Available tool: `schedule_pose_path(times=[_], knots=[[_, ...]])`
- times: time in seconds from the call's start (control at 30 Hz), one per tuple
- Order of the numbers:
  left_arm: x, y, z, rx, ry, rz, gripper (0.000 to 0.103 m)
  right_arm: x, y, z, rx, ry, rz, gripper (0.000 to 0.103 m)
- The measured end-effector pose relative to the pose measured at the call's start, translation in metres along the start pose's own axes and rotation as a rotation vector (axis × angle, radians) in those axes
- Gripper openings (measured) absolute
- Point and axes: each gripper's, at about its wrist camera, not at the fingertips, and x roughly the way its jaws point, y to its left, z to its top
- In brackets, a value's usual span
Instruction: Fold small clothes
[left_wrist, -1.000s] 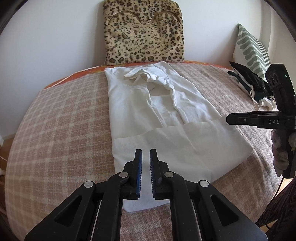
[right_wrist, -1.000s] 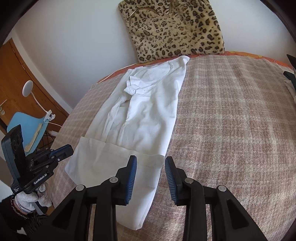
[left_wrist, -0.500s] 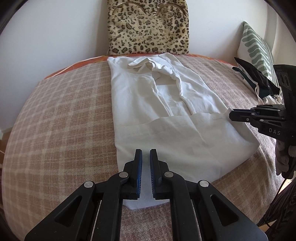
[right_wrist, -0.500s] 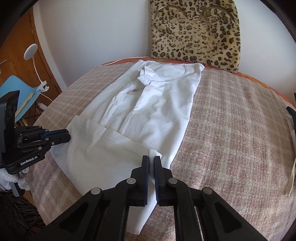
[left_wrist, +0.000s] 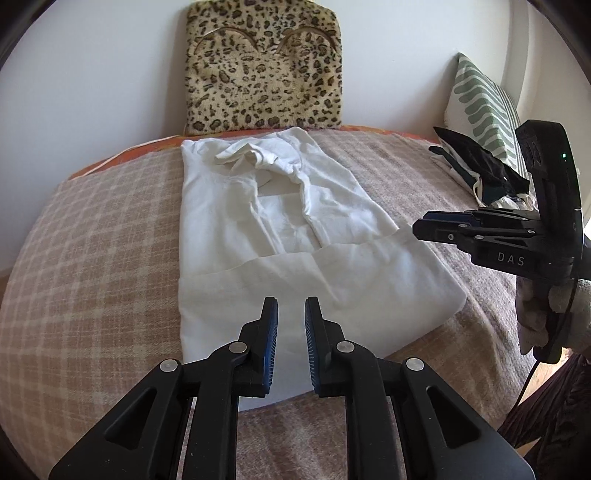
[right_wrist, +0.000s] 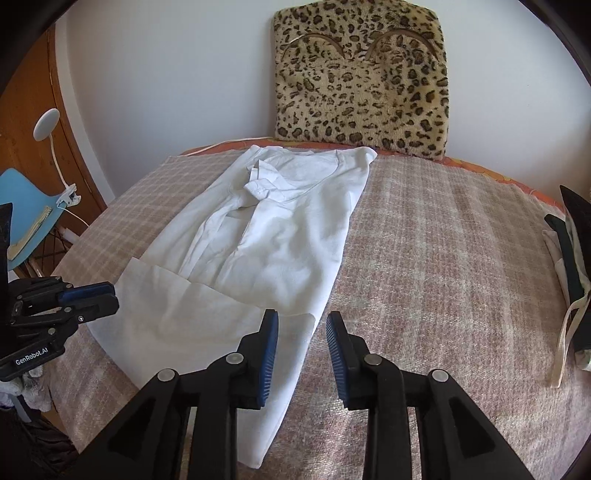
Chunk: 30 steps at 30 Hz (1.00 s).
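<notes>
White garment (left_wrist: 280, 236), lying flat on plaid bedspread, near hem folded up, sleeves tucked inward

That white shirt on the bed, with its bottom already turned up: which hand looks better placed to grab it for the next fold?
Probably the left gripper: it hangs over the white shirt's folded hem, while the right gripper sits just off its edge.

Two texts can be read. In the left wrist view, the letters "DAS" are printed in pale capitals on the black body of the right gripper (left_wrist: 419, 229). In the right wrist view, "GenRobot.AI" is printed in white on the black body of the left gripper (right_wrist: 110, 299).
</notes>
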Motion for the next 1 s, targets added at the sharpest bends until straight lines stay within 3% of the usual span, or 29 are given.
schedule_pose_path(times=[0.1, 0.23, 0.3, 0.4, 0.5, 0.67, 0.77, 0.83, 0.87, 1.0], knots=[[0.01, -0.02, -0.002, 0.075, 0.019, -0.006, 0.013, -0.007, 0.021, -0.011, -0.029, 0.022, 0.097, 0.029], [0.026, -0.021, -0.011, 0.087, 0.077, 0.044, 0.017, 0.006, 0.04, -0.03, -0.138, 0.095, 0.067, 0.021], [0.024, -0.01, -0.015, 0.051, 0.076, 0.048, 0.024, 0.006, 0.03, -0.038, -0.111, 0.119, 0.066, 0.021], [0.018, 0.011, -0.02, 0.006, 0.073, 0.084, 0.024, -0.003, 0.008, -0.046, -0.055, 0.121, 0.079, 0.02], [0.014, 0.029, -0.024, -0.029, 0.078, 0.128, 0.024, -0.011, -0.009, -0.051, -0.024, 0.13, 0.039, 0.024], [0.004, 0.057, -0.015, -0.105, 0.071, 0.17, 0.024, -0.022, -0.035, -0.04, 0.06, 0.093, 0.045, 0.026], [-0.008, 0.072, 0.001, -0.131, 0.029, 0.158, 0.029, -0.027, -0.043, -0.024, 0.096, 0.056, 0.063, 0.034], [-0.016, 0.085, 0.014, -0.159, -0.013, 0.13, 0.047, -0.027, -0.046, -0.012, 0.101, 0.033, 0.066, 0.042], [-0.018, 0.092, 0.02, -0.179, -0.028, 0.109, 0.052, -0.026, -0.047, -0.006, 0.101, 0.027, 0.068, 0.044], [-0.013, 0.124, 0.047, -0.237, -0.04, 0.041, 0.055, -0.016, -0.056, 0.014, 0.124, -0.002, 0.062, 0.05]])
